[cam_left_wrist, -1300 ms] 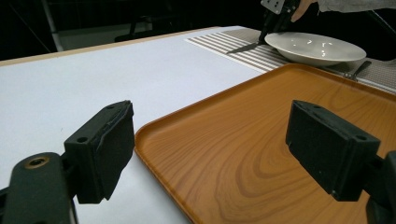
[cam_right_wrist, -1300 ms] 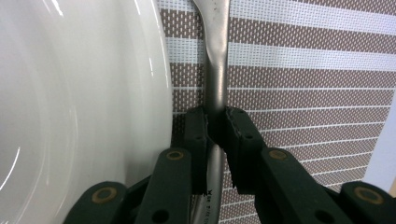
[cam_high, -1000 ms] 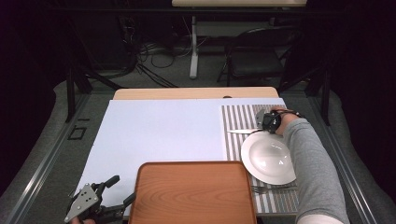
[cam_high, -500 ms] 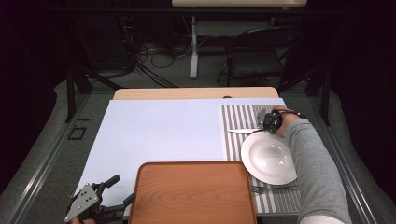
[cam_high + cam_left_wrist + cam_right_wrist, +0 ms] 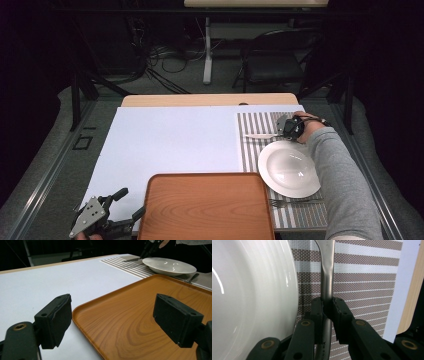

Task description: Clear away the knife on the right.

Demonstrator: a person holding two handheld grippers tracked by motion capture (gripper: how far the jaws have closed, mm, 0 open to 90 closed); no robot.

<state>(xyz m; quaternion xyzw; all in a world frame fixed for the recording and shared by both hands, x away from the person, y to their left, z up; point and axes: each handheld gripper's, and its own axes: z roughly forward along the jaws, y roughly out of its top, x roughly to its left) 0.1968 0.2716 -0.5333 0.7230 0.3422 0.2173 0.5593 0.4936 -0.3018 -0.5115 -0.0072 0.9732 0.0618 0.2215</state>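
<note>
Flanking the knife (image 5: 327, 277): plate (image 5: 249, 302), placemat (image 5: 362, 290).

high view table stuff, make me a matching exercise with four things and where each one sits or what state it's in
Things:
1. round white ceramic plate
2. brown wooden rectangular tray
3. silver metal knife
4. left tool

Places or states:
A. clamped by its handle in the right tool
B. open, beside the tray's near left corner
C. on the striped placemat
D. on the white sheet at the table's near edge

Pairs: 1-C, 2-D, 3-A, 4-B
</note>
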